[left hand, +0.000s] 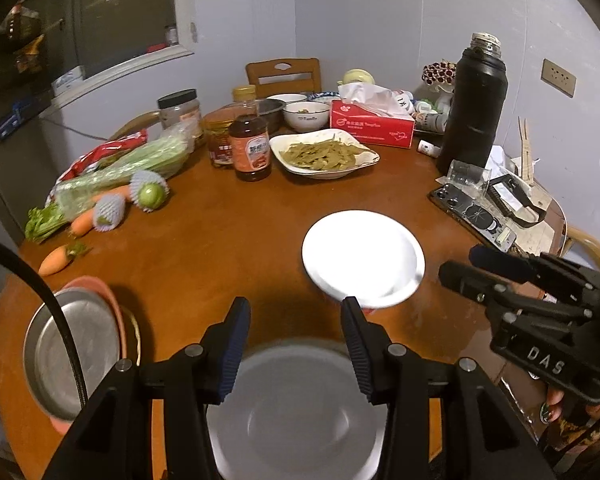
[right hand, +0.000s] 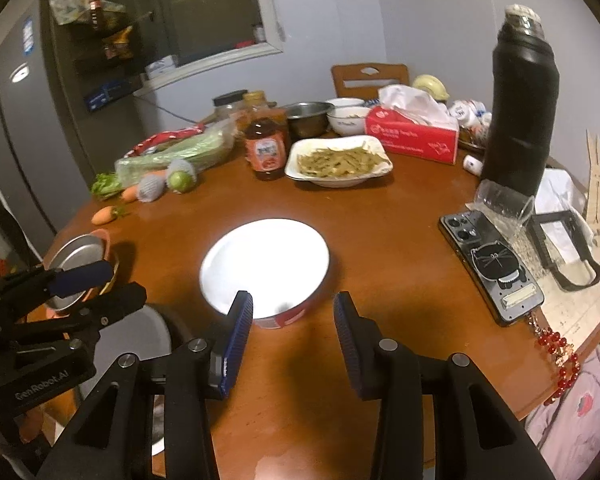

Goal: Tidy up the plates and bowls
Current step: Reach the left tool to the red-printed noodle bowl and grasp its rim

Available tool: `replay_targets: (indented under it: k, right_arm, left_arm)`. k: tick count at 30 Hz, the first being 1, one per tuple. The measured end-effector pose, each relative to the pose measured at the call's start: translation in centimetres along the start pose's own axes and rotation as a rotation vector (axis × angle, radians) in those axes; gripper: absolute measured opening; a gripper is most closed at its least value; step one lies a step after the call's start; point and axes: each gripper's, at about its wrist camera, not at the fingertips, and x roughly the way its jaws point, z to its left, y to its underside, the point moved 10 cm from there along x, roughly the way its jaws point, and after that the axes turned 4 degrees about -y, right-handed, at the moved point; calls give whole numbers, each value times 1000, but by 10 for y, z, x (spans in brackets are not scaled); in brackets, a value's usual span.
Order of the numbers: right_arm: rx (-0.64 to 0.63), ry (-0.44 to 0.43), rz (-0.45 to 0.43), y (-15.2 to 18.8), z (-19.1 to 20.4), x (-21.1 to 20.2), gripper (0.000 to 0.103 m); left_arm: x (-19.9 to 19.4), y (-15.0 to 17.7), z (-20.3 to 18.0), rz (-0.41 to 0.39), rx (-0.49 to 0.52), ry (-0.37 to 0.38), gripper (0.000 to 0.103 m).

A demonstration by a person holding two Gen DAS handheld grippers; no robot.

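Observation:
A white plate point(left hand: 362, 258) rests on a red-and-white bowl point(right hand: 284, 318) in the middle of the round wooden table point(left hand: 220, 240); it also shows in the right wrist view point(right hand: 266, 264). My left gripper point(left hand: 296, 312) is open and empty, above a grey plate point(left hand: 296, 412) at the near edge. My right gripper point(right hand: 294, 306) is open and empty, just short of the white plate's near rim. A metal plate point(left hand: 70, 350) lies on a pink plate point(left hand: 112, 300) at the left edge.
A dish of green beans point(left hand: 324, 154), bowls point(left hand: 306, 114), a tissue box point(left hand: 372, 122), sauce bottles point(left hand: 252, 148), a black thermos point(left hand: 474, 108), a phone point(right hand: 492, 266), vegetables point(left hand: 112, 184) and carrots point(left hand: 58, 260) crowd the far and side parts of the table.

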Motion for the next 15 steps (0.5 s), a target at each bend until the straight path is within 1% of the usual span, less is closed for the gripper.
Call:
replay_targets:
  k: [5,9,12,15]
  right_arm:
    - [17,27,21,-1,-10,14,44]
    - [27,32,37,-2,-13,25,44]
    - [31,32,50,-3,-14,32,44]
    - [38,34,61,-5,-16,38,44]
  left_arm:
    - [18,-10,-5,21,21,25,47]
    - [33,-14,-6,44,31,23,47]
    - [39,-17,-9,55,32,48,47]
    - [43,-19,-10,63,32,56,47]
